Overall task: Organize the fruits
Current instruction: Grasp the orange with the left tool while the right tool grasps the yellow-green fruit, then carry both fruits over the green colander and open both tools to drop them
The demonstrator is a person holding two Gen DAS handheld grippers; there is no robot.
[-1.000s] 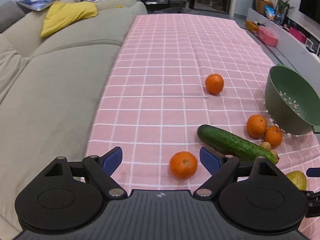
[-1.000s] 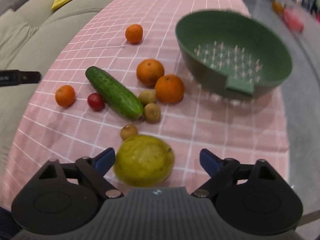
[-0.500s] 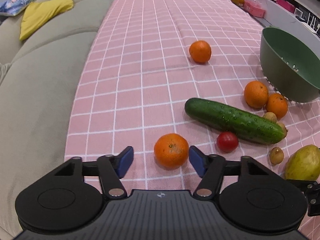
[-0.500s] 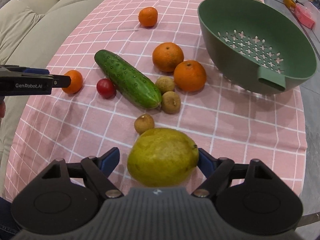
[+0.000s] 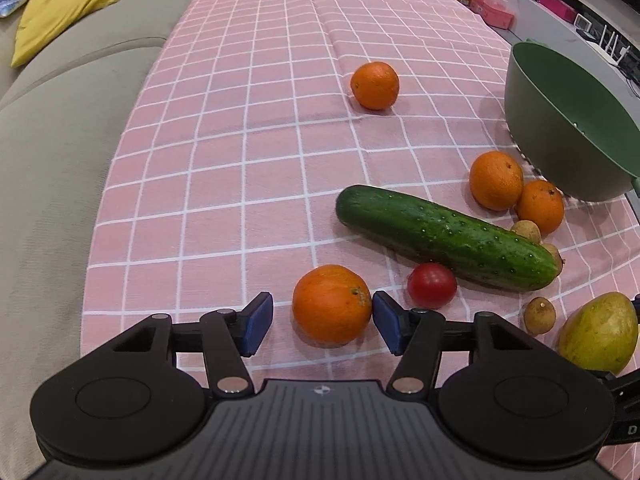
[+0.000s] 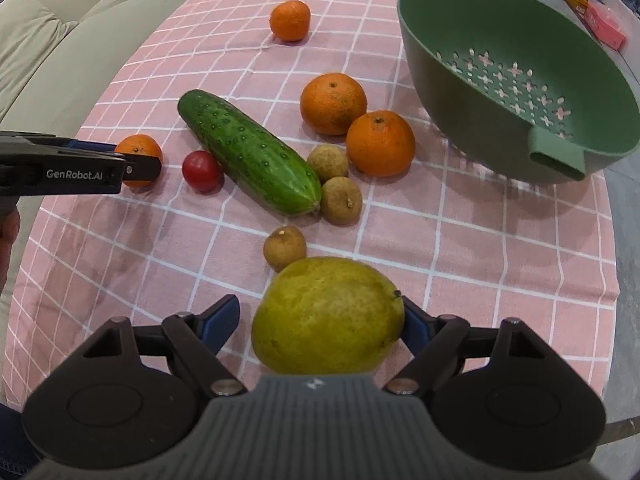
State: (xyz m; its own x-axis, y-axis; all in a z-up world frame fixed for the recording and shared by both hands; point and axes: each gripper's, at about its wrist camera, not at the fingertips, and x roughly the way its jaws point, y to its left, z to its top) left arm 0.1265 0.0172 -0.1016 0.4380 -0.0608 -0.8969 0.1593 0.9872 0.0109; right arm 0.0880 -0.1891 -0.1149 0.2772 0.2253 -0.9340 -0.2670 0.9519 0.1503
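Observation:
My left gripper (image 5: pixel 322 326) points down at a small orange (image 5: pixel 331 304) on the pink checked cloth. Its right pad touches the orange and its left pad stands a little apart, so it is open around the fruit. My right gripper (image 6: pixel 316 316) straddles a large yellow-green fruit (image 6: pixel 328 316). Here too the right pad touches and a gap shows at the left pad. The green colander (image 6: pixel 460 80) stands empty at the far right. A cucumber (image 6: pixel 248 156), a cherry tomato (image 6: pixel 201 171) and two bigger oranges (image 6: pixel 333 103) lie between.
Three small brown round fruits (image 6: pixel 285 249) lie by the cucumber's near end. Another orange (image 5: pixel 375 85) sits alone farther up the cloth. A beige sofa (image 5: pixel 60 160) with a yellow cushion (image 5: pixel 60 12) runs along the table's left edge. A shelf with boxes is at the far right.
Both grippers have sunk toward the table. The left jaws narrowed around the small orange. The right jaws narrowed around the yellow-green fruit.

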